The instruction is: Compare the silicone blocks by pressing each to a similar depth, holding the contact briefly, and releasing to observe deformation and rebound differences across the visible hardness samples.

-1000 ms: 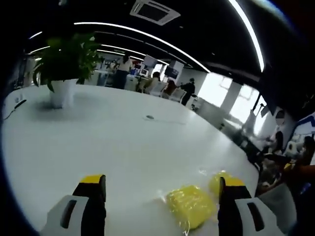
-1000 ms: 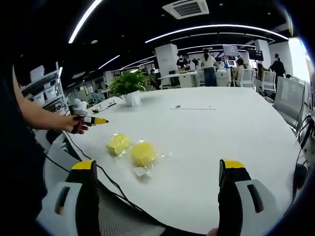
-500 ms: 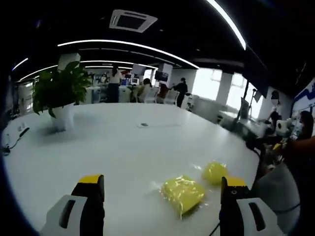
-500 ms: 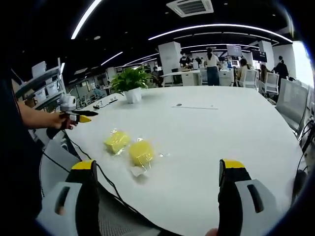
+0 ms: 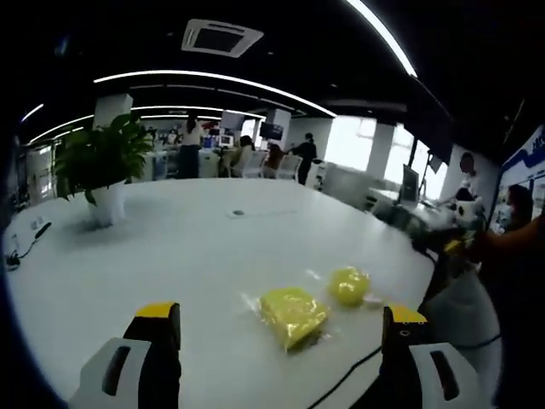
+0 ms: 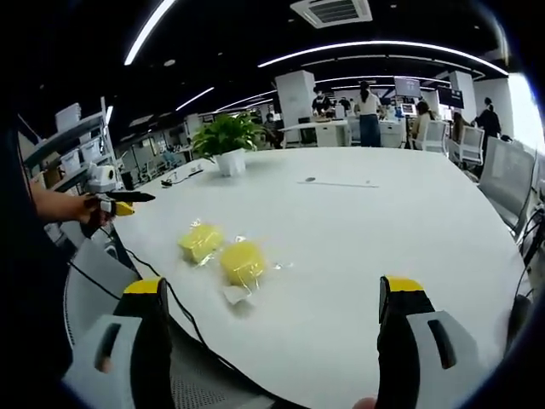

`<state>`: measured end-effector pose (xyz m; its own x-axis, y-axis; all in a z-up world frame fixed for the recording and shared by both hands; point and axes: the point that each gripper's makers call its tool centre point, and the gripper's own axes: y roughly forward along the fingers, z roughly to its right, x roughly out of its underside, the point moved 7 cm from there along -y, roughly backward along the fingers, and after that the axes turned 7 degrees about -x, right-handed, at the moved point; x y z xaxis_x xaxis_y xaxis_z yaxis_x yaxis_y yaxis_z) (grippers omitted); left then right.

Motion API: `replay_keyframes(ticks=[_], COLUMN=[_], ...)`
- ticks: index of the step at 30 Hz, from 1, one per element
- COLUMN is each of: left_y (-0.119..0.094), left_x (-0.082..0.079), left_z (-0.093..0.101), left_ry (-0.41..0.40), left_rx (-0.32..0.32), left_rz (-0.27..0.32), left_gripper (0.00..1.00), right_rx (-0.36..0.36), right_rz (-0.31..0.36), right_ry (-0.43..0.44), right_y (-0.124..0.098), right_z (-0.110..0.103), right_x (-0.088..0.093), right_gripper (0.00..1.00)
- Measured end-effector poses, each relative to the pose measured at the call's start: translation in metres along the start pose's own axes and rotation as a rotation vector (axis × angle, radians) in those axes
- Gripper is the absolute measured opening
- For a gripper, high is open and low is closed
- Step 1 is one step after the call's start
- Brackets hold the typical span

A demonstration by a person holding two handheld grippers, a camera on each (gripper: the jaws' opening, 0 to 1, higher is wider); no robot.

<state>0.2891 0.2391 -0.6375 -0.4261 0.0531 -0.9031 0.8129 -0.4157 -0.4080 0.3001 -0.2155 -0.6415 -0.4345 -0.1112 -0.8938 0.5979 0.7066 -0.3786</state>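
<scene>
- The left gripper (image 5: 272,341) hovers wide open, off the table's (image 5: 170,247) near edge; approaching blind, it could snag the black cable (image 5: 341,383).
- Both yellow silicone blocks (image 6: 200,241) (image 6: 242,260) sit in loose plastic near that edge; uneven pressing could slide them off.
- The right gripper (image 6: 272,341) also gapes, holding nothing.

I cannot read hardness marks on either yellow block (image 5: 293,313) (image 5: 349,285); their clear wrappers blur the edges. My left gripper (image 6: 115,204), small at a distance, hides its jaw gap. People (image 6: 368,106) at the far desks are indistinct.
</scene>
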Motion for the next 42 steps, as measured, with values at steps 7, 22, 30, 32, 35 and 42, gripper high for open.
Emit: replay_keyframes(ticks=[7, 22, 30, 32, 35, 42], left_y=[-0.009, 0.026, 0.063, 0.073, 0.09, 0.131], left_x=[0.003, -0.016, -0.033, -0.038, -0.043, -0.05], left_z=[0.005, 0.039, 0.056, 0.062, 0.067, 0.069], left_ry=[-0.005, -0.151, -0.205, -0.194, -0.183, -0.204], left_rx=[-0.005, 0.056, 0.103, 0.126, 0.15, 0.187], left_rz=[-0.011, -0.078, -0.113, -0.124, -0.161, -0.238], left_gripper=[1.0, 1.0, 1.0, 1.0, 1.0, 1.0], right_rx=[-0.014, -0.039, -0.049, -0.046, -0.046, -0.042], right_rz=[-0.018, -0.03, -0.018, -0.015, -0.019, -0.018], right_ry=[0.006, 0.013, 0.02, 0.02, 0.019, 0.033], right_y=[0.0, -0.005, -0.009, -0.01, -0.012, -0.017], right_z=[0.0, 0.011, 0.01, 0.008, 0.005, 0.003], right_x=[0.007, 0.01, 0.008, 0.007, 0.01, 0.016], right_gripper=[0.96, 0.96, 0.96, 0.96, 0.96, 0.96])
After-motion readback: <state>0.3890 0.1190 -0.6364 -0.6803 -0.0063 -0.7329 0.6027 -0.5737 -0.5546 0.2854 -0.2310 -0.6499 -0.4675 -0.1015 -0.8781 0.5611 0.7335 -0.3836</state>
